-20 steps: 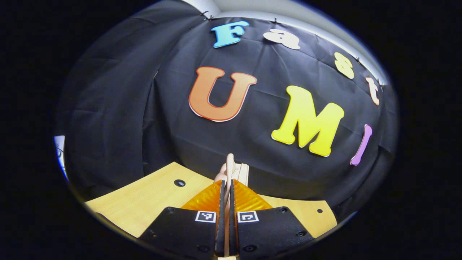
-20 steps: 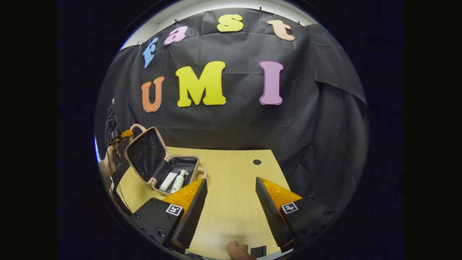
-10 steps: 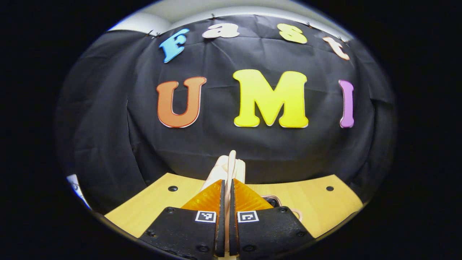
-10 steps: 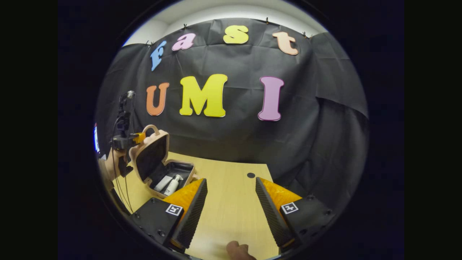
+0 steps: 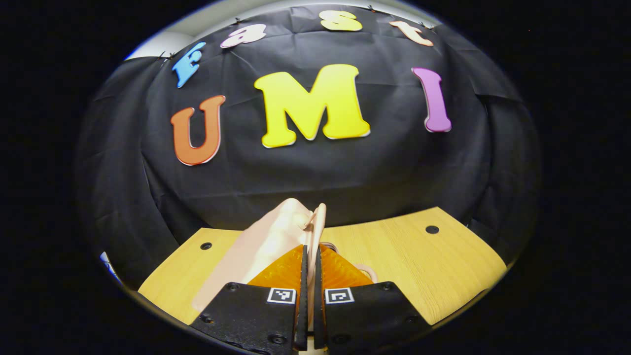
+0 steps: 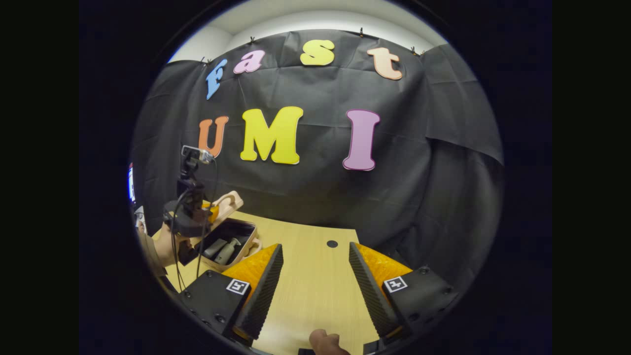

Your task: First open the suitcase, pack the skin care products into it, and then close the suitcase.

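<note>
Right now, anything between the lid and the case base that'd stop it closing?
Nothing visible does. The left gripper is shut on the lid, which hangs tilted over the base. Two bottles lie flat inside the base, below its rim. The right gripper is open over bare table, apart from the case.

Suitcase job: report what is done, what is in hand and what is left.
Done: the suitcase is open, with two skin care bottles lying in its tray. In hand: the left gripper is shut on the lid, which leans low over the tray. Left: press the lid fully closed. The right gripper hangs open over the table, holding nothing.
</note>
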Demonstrator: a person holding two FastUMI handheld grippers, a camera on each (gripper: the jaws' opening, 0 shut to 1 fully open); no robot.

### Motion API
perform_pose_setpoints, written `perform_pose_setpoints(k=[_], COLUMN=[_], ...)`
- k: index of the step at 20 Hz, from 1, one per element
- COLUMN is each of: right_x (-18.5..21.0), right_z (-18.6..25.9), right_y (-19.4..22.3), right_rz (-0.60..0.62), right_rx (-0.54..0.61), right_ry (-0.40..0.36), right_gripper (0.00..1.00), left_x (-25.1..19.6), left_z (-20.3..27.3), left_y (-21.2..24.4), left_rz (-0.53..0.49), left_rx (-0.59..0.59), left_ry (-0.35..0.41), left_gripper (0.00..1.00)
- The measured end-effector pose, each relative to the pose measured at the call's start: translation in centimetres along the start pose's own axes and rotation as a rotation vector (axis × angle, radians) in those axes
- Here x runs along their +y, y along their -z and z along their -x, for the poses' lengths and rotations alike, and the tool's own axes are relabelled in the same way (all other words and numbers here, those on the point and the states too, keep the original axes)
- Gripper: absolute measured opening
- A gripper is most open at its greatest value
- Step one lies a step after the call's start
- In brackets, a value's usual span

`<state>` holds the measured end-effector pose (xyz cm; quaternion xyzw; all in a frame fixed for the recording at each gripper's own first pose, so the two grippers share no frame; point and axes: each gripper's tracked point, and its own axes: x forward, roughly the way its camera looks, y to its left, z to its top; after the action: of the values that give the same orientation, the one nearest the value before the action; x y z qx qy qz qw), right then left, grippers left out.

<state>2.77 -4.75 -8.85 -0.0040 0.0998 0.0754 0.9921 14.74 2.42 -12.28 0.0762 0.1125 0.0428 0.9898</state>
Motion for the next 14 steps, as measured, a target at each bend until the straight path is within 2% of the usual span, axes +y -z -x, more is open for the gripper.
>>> perform_pose_setpoints(k=[3,10,14], right_x=[-1.8,-5.0,-5.5], right_z=[-0.1,-1.0,-2.0], right_y=[1.0,4.0,3.8], right_rz=[-0.024,0.004,0.000], right_rx=[0.024,0.080,0.073], right_ry=[-0.007,0.002,-0.018], right_gripper=[0.79,0.80,0.80], left_x=[-3.3,-7.0,-7.7], left_z=[-1.5,-3.3,-3.1], left_y=[2.8,8.3,8.5], left_rz=[-0.063,-0.110,-0.108], left_rx=[0.071,0.197,0.210], left_ry=[0.029,0.016,0.005], left_gripper=[0.07,0.08,0.18])
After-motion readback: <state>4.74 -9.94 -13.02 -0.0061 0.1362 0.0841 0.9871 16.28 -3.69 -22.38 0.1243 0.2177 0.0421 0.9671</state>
